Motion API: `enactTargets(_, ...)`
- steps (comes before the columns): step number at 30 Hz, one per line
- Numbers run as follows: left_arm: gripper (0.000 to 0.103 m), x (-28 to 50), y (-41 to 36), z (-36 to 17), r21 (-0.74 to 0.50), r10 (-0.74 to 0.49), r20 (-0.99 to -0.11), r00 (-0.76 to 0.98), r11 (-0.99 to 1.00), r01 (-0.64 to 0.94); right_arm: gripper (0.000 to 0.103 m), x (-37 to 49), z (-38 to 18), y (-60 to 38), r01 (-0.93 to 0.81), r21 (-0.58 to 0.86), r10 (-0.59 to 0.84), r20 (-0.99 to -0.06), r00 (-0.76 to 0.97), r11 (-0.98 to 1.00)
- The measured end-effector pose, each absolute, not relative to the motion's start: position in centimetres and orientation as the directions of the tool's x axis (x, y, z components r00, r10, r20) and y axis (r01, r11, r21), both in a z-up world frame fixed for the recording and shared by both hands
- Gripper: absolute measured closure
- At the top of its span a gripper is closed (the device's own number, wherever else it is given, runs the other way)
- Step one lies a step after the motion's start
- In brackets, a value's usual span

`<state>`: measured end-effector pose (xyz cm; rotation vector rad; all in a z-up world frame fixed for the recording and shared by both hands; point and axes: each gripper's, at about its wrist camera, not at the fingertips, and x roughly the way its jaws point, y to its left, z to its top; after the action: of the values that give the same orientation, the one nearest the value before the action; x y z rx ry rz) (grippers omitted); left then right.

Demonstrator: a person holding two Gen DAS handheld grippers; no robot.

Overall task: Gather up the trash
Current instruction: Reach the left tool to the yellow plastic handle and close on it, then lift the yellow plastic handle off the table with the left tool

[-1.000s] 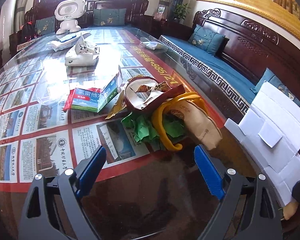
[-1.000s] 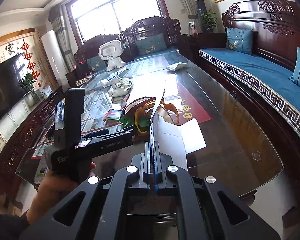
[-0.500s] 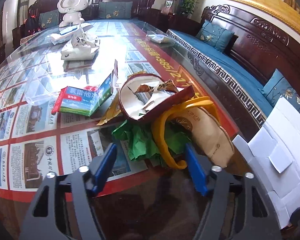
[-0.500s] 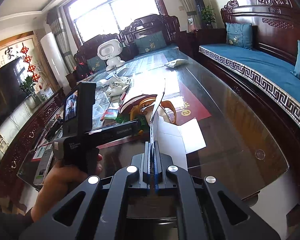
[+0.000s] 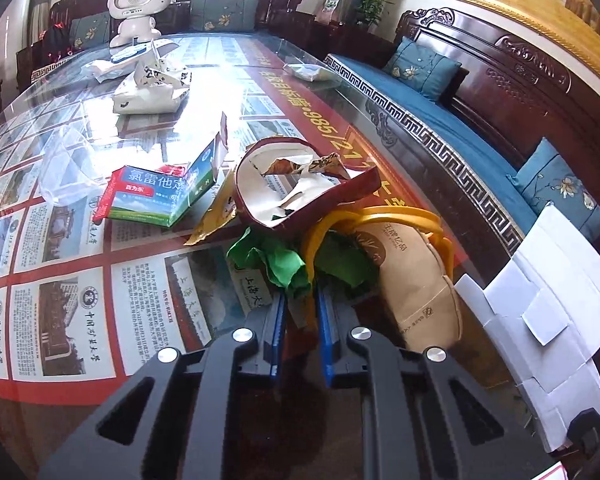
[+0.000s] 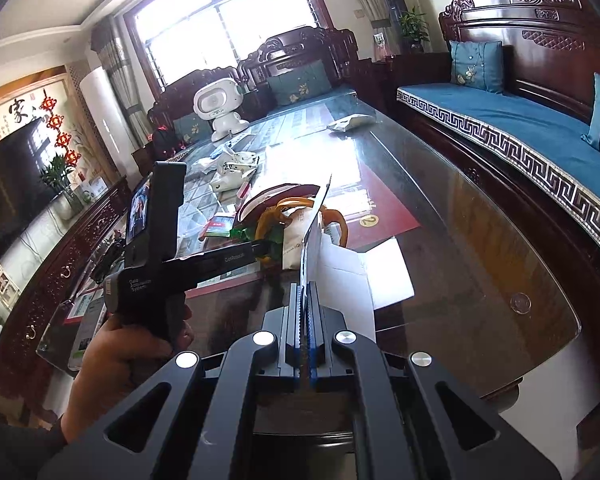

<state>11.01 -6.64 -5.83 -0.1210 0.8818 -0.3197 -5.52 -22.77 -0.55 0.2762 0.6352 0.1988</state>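
A pile of trash lies on the glass table: crumpled green paper (image 5: 284, 260), a yellow ring (image 5: 380, 216), a tan paper bag (image 5: 412, 280), a torn red-rimmed paper bowl (image 5: 300, 188) and a green medicine box (image 5: 156, 196). My left gripper (image 5: 300, 304) is shut on the near edge of the green paper and the yellow ring. My right gripper (image 6: 306, 300) is shut on a flattened white cardboard box (image 6: 356, 276), also seen at the right in the left wrist view (image 5: 540, 320), held upright just right of the pile (image 6: 292, 220).
A clear plastic cup (image 5: 66, 168), a crumpled white carton (image 5: 152, 88) and a white toy robot (image 5: 138, 8) are farther back on the table. A blue-cushioned wooden sofa (image 5: 440, 120) runs along the right. A TV cabinet (image 6: 40, 240) stands at the left.
My left gripper moved forward into the pile and its fingers closed from wide open onto the green paper and yellow ring. The right gripper held the white box nearly still.
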Motion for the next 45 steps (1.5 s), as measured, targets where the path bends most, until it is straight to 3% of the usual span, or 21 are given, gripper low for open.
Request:
enactTargets(42,0.089,6.1,-3.3,1.9,-0.211,-0.360,-0.606,0.709,0.932,0.294,0.100,-7.6,1.9,-22.5,-0.121,0.279,0.248,-0.485,0.839,0.953)
enactTargets(43,0.096,6.0,-3.3,2.1,-0.210,-0.365,-0.600,0.712,0.931,0.300,0.100,-7.6,1.9,-22.4,-0.121,0.280,0.249,-0.485,0.838,0.952)
enactTargets(45,0.097,5.7,-3.4,2.6,-0.203,-0.367,-0.588,0.720,0.929,0.308,0.100,-7.6,1.8,-22.4,-0.121,0.281,0.250,-0.487,0.837,0.952)
